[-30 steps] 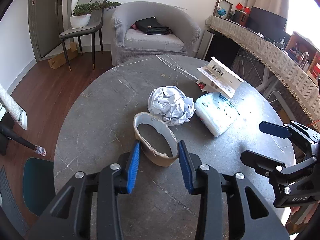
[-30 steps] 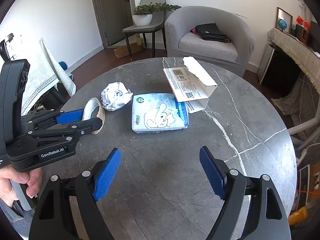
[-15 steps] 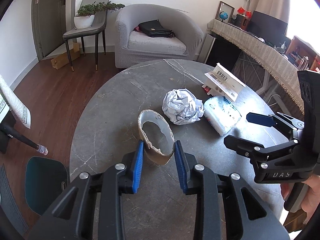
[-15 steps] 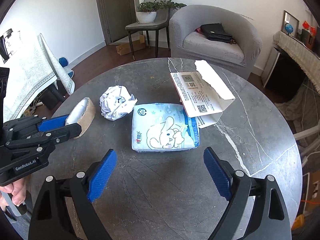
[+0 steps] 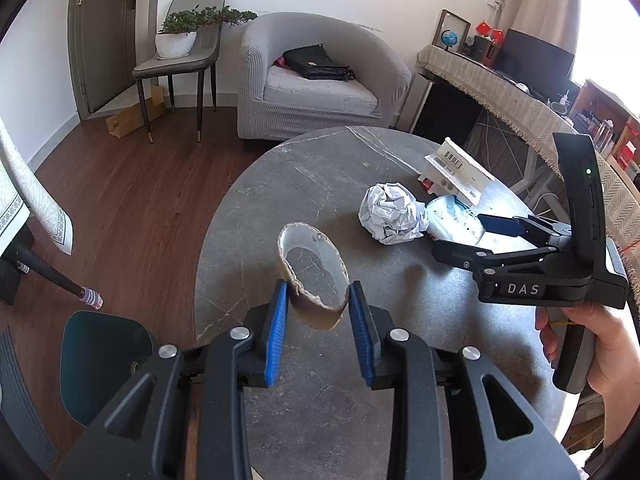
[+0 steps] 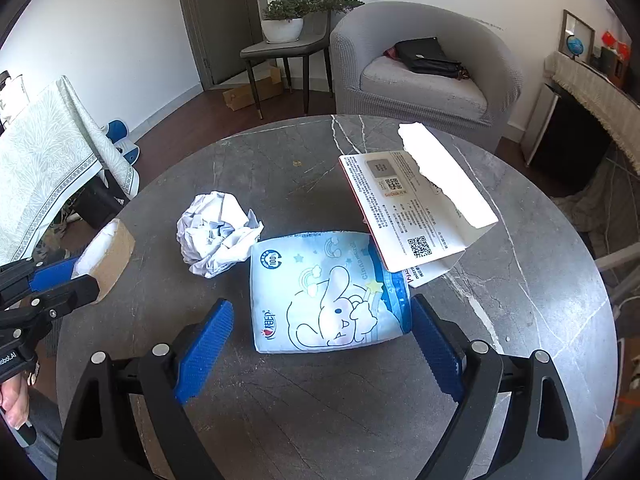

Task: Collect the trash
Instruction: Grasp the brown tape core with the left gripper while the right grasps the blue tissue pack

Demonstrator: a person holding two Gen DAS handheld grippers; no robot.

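Near desk (image 6: 320, 420) lay bare | crumpled paper (image 6: 218, 234), tissue pack (image 6: 324, 296), torn box (image 6: 416, 212) crowded middle | far rim open

White walls and a dark wood floor (image 5: 132, 200) surround a round grey marbled desk (image 6: 280, 420). Beyond its far edge stands a grey armchair (image 6: 424, 80) holding a black bag (image 6: 428, 56), beside a chair (image 6: 288, 48) bearing a potted plant (image 6: 284, 20). A grey-brown door (image 5: 104, 32) stands left. Sunlight enters from the right.
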